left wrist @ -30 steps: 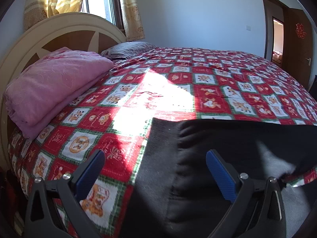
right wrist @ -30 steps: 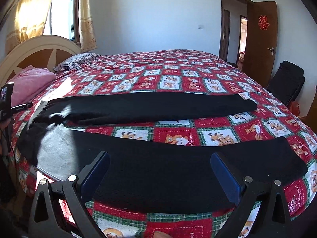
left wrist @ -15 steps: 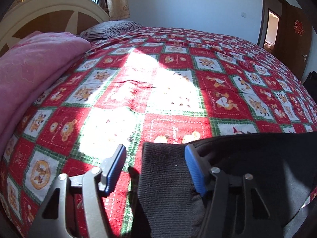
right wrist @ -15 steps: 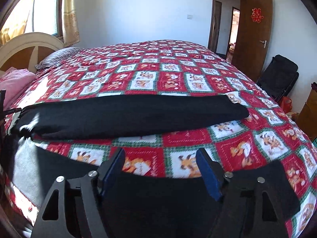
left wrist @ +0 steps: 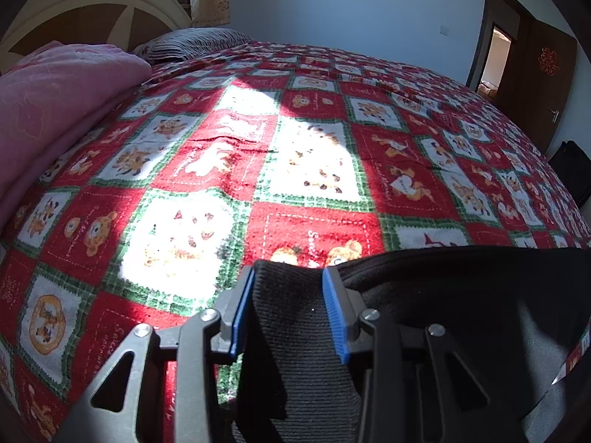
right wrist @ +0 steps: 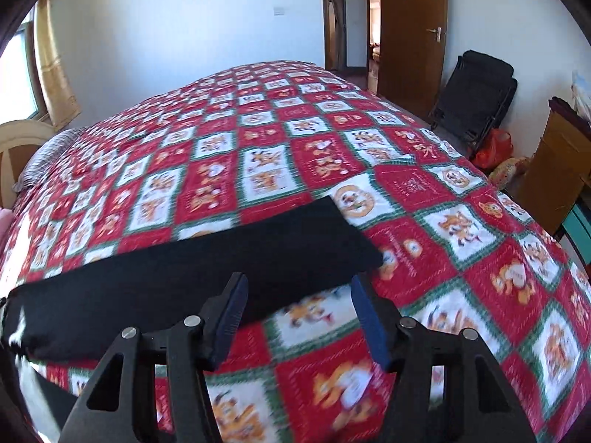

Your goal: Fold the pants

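Black pants lie on a red patterned bedspread [left wrist: 314, 170]. In the left wrist view my left gripper [left wrist: 288, 313] is shut on the ribbed waistband [left wrist: 291, 306] of the pants, which fills the gap between the blue pads. In the right wrist view one black pant leg [right wrist: 207, 269] stretches from the left edge to the middle, its cuff end near the right pad. My right gripper [right wrist: 297, 317] is open and empty, hovering just above the near edge of that leg. The other leg is hidden below the frame.
A folded pink blanket [left wrist: 55, 110] and a striped pillow [left wrist: 192, 42] lie by the headboard. A black folding chair [right wrist: 476, 99], a wooden door [right wrist: 413, 29] and a cabinet [right wrist: 554, 170] stand to the right of the bed.
My left gripper closed onto the waistband and moved in low. My right gripper moved forward and right over the far pant leg, narrowing somewhat but staying open.
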